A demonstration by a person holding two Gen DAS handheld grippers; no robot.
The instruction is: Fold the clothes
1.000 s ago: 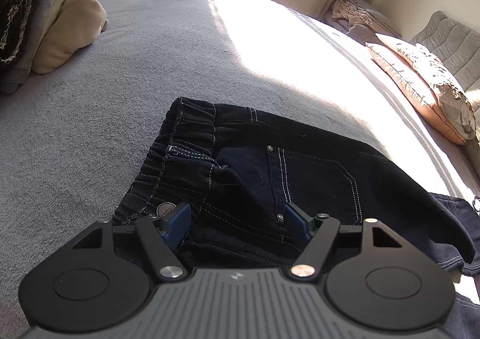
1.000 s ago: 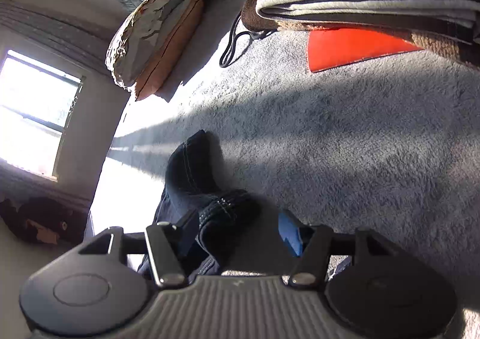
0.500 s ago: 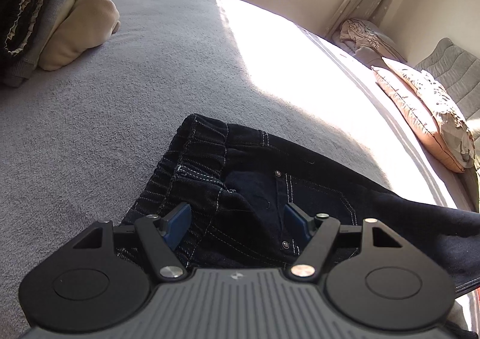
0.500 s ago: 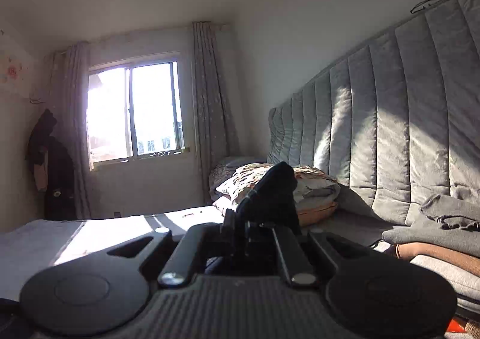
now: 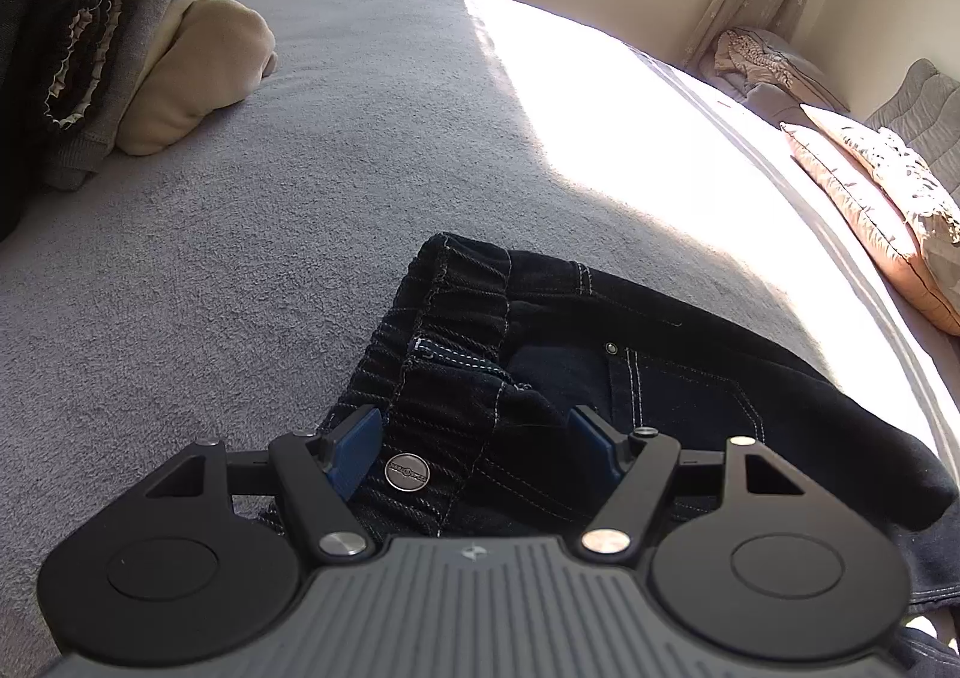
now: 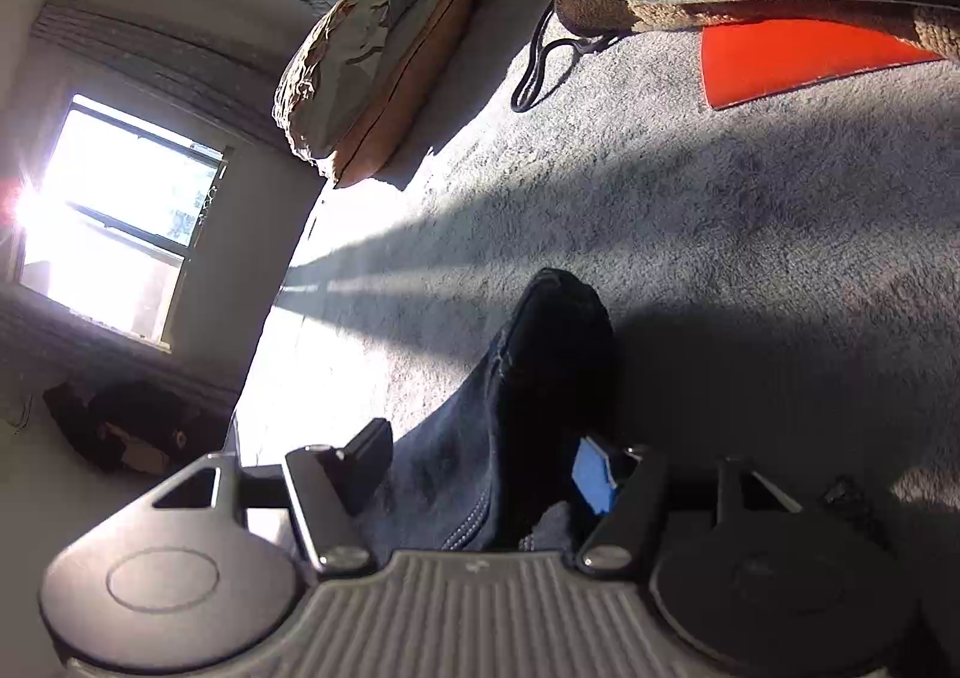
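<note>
So the dark blue denim jeans [image 5: 600,378] lie on the grey fleece bed [image 5: 300,258]; right gripper [image 6: 486,462] swung back down, fingers apart again like the left gripper [image 5: 474,432], fold probably laid

Left gripper [image 5: 477,447] spread wide over waistband of dark jeans [image 5: 600,378] on grey bed cover [image 5: 270,234]. Folded clothes pile [image 5: 120,66] far left; 2 pillows [image 5: 882,210] far right.

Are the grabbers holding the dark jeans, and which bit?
Neither holds them. The left gripper is open around the jeans' waistband by the button. The right gripper is open around a bunched fold.
</note>
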